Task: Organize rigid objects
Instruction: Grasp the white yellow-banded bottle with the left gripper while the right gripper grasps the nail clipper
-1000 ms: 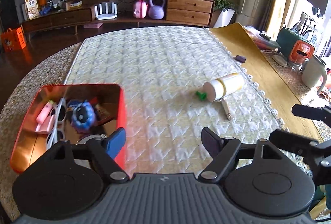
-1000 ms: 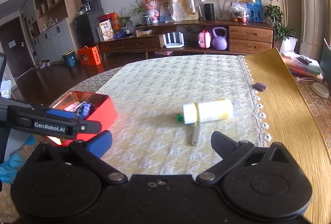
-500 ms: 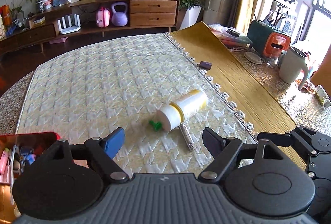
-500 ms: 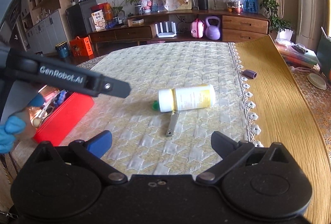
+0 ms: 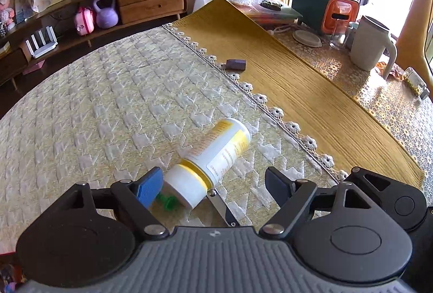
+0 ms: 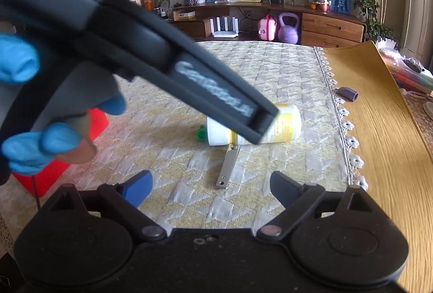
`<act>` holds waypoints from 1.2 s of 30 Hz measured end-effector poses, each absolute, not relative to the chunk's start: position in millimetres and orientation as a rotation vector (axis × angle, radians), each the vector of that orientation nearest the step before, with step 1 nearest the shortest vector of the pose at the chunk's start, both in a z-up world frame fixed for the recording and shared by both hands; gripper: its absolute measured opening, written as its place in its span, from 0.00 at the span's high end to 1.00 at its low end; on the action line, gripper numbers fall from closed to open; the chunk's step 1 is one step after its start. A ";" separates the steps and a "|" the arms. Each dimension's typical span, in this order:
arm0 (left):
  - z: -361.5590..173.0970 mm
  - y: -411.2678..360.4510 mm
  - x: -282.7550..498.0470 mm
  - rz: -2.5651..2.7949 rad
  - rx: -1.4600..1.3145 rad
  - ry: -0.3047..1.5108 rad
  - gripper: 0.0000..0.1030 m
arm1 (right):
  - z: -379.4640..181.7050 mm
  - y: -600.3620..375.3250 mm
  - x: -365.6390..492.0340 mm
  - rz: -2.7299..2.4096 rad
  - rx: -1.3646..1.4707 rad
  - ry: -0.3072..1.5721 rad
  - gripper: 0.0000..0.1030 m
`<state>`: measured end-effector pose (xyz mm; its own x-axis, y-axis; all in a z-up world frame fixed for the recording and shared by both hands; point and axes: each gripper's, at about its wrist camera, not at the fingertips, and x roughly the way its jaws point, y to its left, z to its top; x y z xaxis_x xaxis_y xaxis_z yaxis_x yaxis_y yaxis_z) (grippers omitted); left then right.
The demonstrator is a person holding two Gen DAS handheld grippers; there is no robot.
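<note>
On the quilted surface point(image 5: 113, 109) we have our left claw point(image 5: 213, 184) spread wide and empty around the capped end of the lying white bottle point(image 5: 213, 155), which looks light, stiff and slick, so we would pinch its mid-body, while farther off the right claw point(image 6: 211, 188) waits open.

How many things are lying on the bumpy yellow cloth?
3. The white bottle lies on its side, the green piece sits by its cap, and the metal clippers lie just beneath it. More may hide behind the hand-held gripper.
</note>
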<state>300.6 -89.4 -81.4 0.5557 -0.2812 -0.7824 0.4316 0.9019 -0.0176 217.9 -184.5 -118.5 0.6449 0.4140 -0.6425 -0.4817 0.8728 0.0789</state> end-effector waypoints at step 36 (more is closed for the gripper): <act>-122.4 -105.1 342.7 -0.404 0.185 0.914 0.46 | -141.0 -157.5 228.1 0.412 -0.186 0.698 0.84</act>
<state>342.7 -105.1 -122.4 0.5421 -0.2605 -0.7989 0.4157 0.9094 -0.0145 228.1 -157.5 -141.0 0.6899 0.3048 -0.6567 -0.4276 0.9035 -0.0299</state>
